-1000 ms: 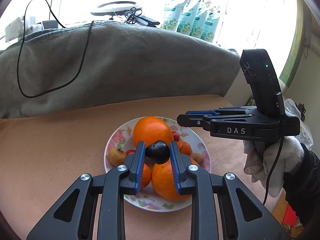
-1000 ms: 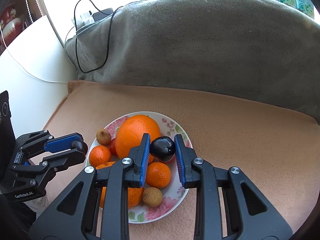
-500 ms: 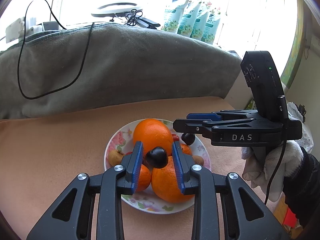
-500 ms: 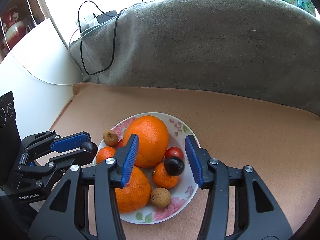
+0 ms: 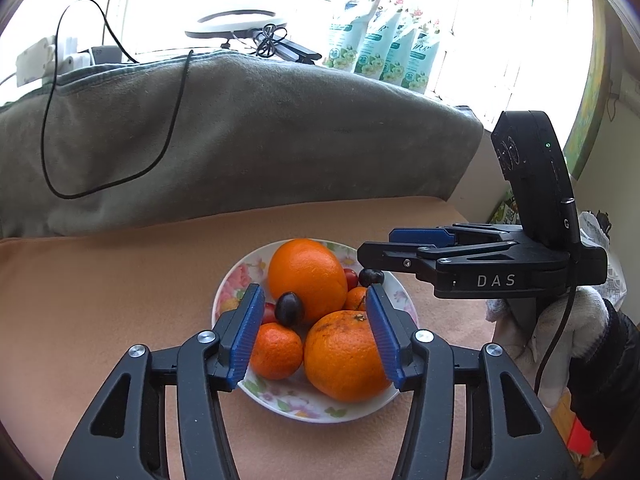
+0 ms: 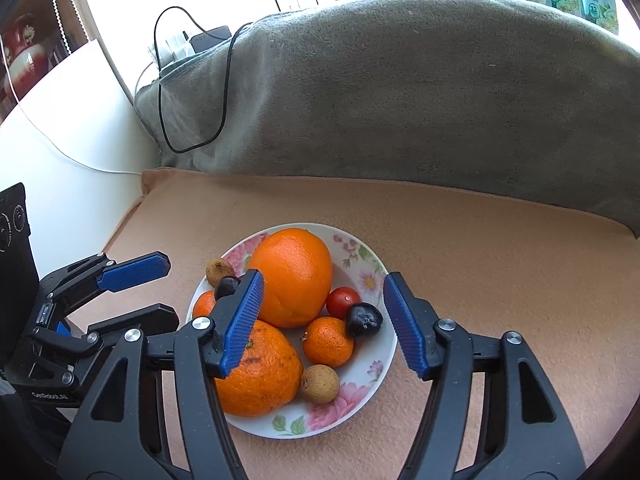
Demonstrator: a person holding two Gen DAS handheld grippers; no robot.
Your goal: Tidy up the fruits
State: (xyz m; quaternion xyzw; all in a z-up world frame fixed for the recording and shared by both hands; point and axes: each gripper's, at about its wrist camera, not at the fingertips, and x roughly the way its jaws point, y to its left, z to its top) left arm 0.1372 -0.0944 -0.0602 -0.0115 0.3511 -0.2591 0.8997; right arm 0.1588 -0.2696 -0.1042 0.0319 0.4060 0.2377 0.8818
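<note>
the left tool hangs low over the near side of the white floral plate, its blue-padded jaws spread wide and holding nothing. the right tool hangs over the same plate from the other side, jaws likewise parted and empty.

on the plate, nearest the left tool, sit a large rough-skinned orange and a small smooth mandarin side by side. just behind them a dark purple round grape rests against the big smooth orange at the plate's middle. right of that orange lie a second small mandarin, a red cherry tomato and a second dark grape that touches the mandarin. a tan longan sits at the plate's right edge, and a brownish small fruit at the left edge.

the plate stands on a peach-coloured cloth-covered counter. beyond the plate a grey blanket is draped over a raised ledge, with a black cable looping down it. behind the blanket stand green-and-white pouches against the bright window.
</note>
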